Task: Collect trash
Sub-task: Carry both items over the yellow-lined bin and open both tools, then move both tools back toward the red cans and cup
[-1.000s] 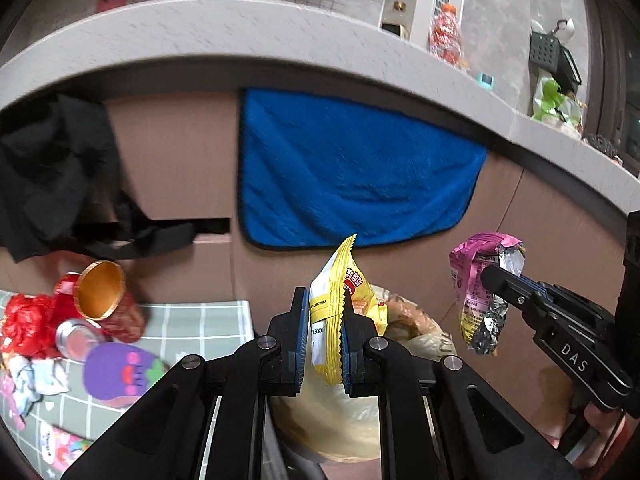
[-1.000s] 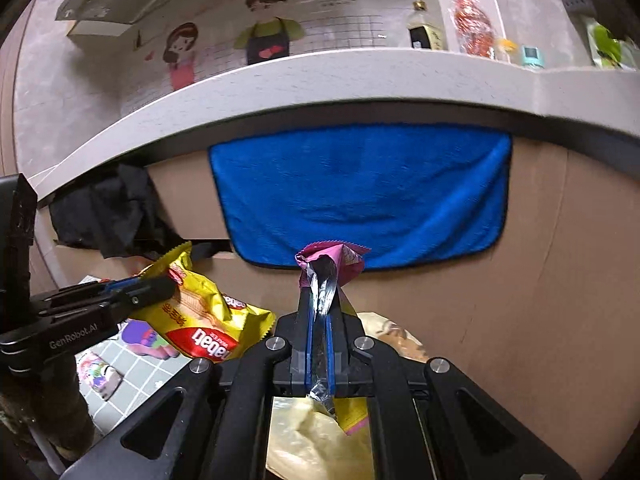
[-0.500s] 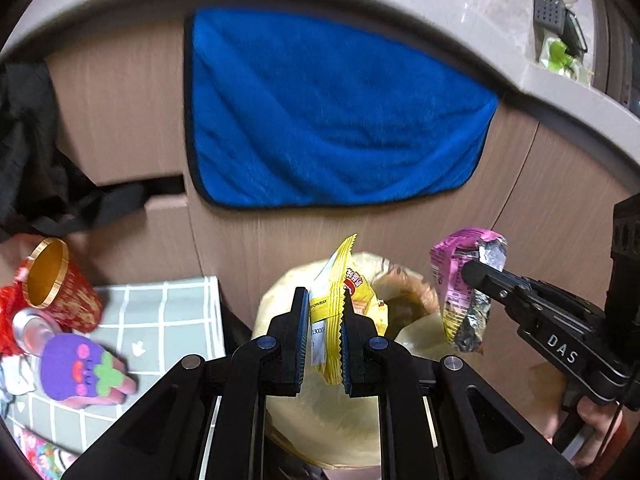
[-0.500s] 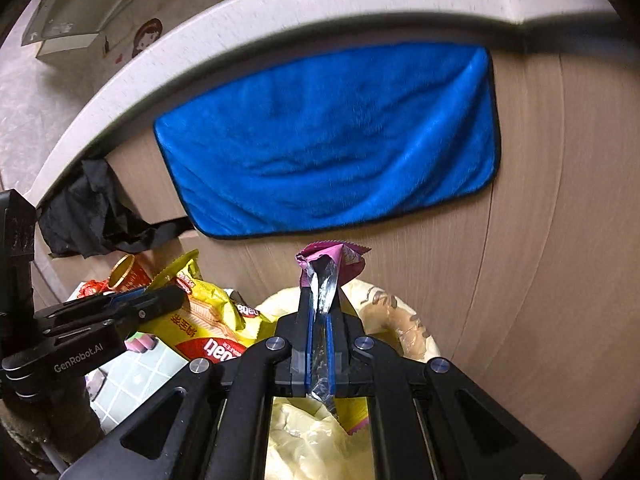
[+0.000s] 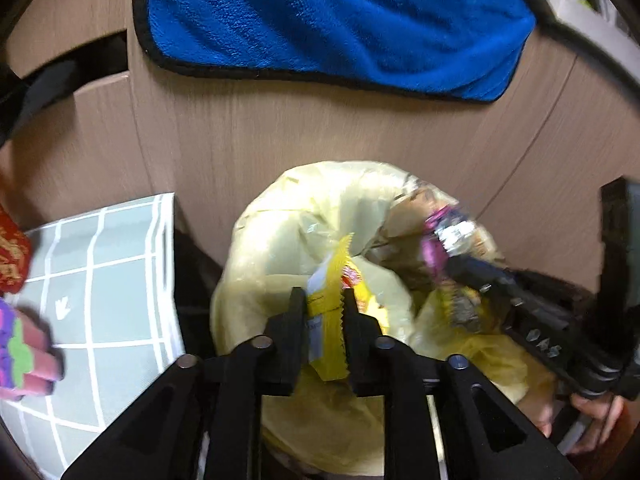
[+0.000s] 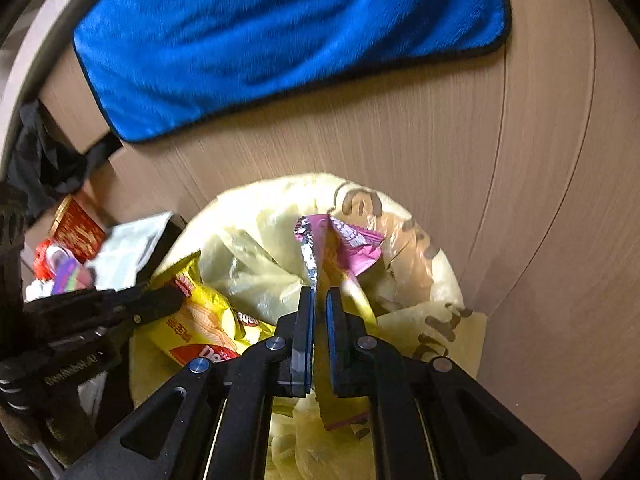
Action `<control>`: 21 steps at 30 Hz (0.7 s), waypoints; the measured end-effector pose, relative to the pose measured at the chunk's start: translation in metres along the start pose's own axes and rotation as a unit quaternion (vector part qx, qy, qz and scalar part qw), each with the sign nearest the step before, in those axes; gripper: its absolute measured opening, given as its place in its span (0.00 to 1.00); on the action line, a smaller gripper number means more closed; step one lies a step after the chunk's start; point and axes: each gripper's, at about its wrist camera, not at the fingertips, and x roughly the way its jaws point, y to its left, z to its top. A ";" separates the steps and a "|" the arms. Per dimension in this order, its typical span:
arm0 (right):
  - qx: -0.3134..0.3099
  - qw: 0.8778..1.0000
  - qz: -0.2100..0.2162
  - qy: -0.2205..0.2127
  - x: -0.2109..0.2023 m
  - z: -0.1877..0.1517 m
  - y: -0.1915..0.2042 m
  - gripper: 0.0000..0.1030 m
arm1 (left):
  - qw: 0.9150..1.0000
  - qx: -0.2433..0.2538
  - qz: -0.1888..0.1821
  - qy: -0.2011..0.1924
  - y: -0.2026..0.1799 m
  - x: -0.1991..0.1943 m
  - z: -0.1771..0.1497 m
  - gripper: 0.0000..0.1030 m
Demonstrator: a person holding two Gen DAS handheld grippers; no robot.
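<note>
Left wrist view, from left to right: I see the checked tablecloth (image 5: 100, 280) with a purple toy (image 5: 20, 352) at its edge, then my left gripper (image 5: 324, 308) over the yellow-lined trash bin (image 5: 280, 240). Its jaws have just been opening; the yellow snack wrapper (image 5: 330, 320) stands between them, and I cannot tell whether the pads still press it. Further right my right gripper (image 5: 444, 256) carries the pink wrapper (image 5: 436, 240) over the bin's mouth. A blue towel (image 5: 340, 16) hangs on the cabinet front behind.

Right wrist view: my left gripper's arm enters at left with the yellow wrapper beside it; my right gripper's jaws have just been parting slightly, a narrow gap shows, and the pink wrapper's foil edge stands between them.
</note>
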 end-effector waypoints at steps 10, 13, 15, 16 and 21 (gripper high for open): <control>-0.018 1.000 -0.014 0.010 -0.010 -0.002 0.015 0.19 | 0.998 -0.034 -0.027 -0.035 0.020 -0.046 0.004 0.62; -0.028 0.999 -0.032 -0.027 -0.034 0.002 0.023 0.22 | 0.998 -0.038 -0.026 -0.050 0.028 -0.068 0.003 0.64; -0.032 0.997 -0.038 -0.058 -0.055 0.006 0.032 0.25 | 0.997 -0.042 -0.016 -0.061 0.037 -0.087 -0.001 0.64; -0.032 0.996 -0.039 -0.069 -0.063 0.007 0.035 0.25 | 0.997 -0.041 -0.009 -0.066 0.039 -0.093 -0.003 0.64; -0.029 0.992 -0.011 -0.121 -0.103 0.017 0.056 0.25 | 0.993 -0.028 0.039 -0.104 0.056 -0.139 -0.020 0.64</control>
